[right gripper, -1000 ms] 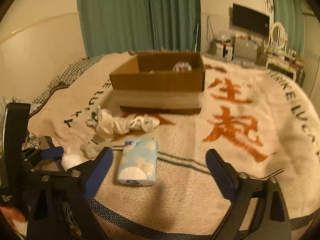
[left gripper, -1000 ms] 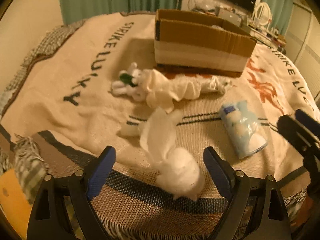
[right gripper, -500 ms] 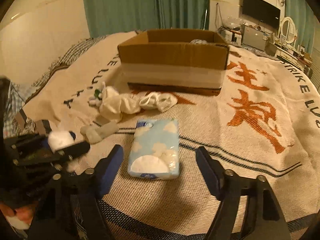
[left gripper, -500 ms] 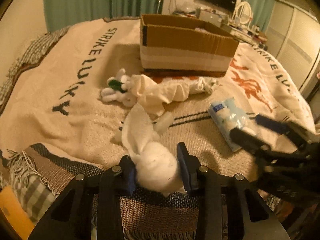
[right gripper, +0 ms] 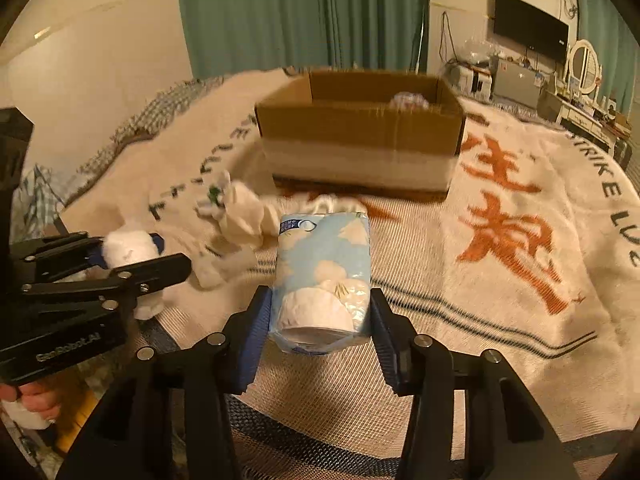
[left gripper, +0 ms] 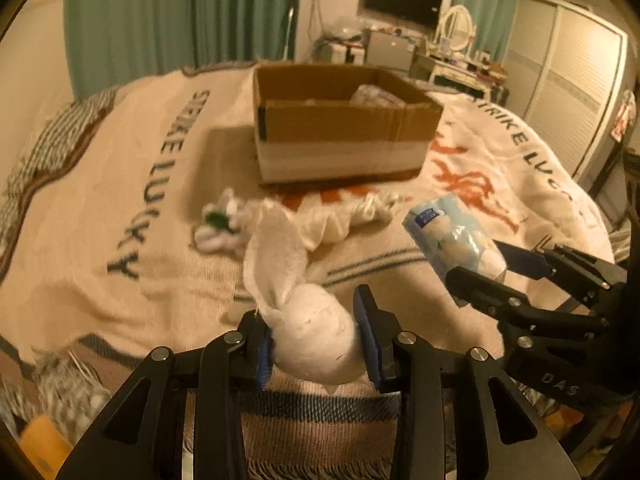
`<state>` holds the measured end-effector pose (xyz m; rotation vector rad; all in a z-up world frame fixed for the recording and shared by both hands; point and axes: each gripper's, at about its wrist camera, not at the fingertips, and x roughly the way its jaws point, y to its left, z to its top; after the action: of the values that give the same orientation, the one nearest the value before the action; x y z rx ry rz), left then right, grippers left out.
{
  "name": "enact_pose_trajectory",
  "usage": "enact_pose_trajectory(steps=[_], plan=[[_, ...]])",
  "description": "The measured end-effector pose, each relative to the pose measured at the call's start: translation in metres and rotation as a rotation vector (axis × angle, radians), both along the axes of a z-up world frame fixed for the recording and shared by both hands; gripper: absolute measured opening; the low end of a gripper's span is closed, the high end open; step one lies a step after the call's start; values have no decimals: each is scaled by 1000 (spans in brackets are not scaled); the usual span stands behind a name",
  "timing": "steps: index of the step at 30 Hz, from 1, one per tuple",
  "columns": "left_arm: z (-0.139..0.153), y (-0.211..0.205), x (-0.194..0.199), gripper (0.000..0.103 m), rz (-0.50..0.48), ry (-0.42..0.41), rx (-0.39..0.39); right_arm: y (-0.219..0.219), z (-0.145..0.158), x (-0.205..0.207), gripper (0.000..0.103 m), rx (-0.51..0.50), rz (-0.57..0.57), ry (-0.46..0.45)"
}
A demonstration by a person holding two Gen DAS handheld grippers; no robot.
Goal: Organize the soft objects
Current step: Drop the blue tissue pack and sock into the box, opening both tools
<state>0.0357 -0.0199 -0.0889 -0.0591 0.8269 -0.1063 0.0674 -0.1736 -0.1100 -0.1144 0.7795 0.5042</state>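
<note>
Left gripper (left gripper: 316,340) clamping white sock (left gripper: 308,336), cuff pointing away, right gripper (right gripper: 320,320) closing on lengthwise tissue pack (right gripper: 324,272).

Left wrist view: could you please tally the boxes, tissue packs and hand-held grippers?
Cardboard box: 1
Tissue pack: 1
Hand-held grippers: 2 (left hand-held gripper shut on white sock; right hand-held gripper, jaws closing on the pack)
Total: 4

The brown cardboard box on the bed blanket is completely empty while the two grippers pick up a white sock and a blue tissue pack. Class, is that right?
Not quite. The brown cardboard box is not empty: a pale bundled item already lies inside near its back wall, as the right wrist view shows. The rest stands: the left gripper holds the white sock, and the right gripper is closing around the blue tissue pack.
</note>
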Motion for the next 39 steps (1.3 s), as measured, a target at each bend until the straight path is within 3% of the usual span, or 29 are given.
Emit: enact_pose_trajectory(steps=[8,13,19,25,32,39], plan=[[55,-14,31,35,-69,-124,29,-8,62,15,48,55,12,-123],[78,-13,65,35,-76,-157,13,-11,95,47,48,74,3,-193],[93,-6,119,35,-64,-181,25,-12,114,100,47,117,-3,-215],[92,-4,178,35,-62,-174,53,-8,117,160,44,139,-5,-211],[65,-5,237,35,-78,-129,86,4,95,226,43,127,-16,-164],[39,-9,267,37,-125,-96,80,8,73,266,46,148,-11,-128]])
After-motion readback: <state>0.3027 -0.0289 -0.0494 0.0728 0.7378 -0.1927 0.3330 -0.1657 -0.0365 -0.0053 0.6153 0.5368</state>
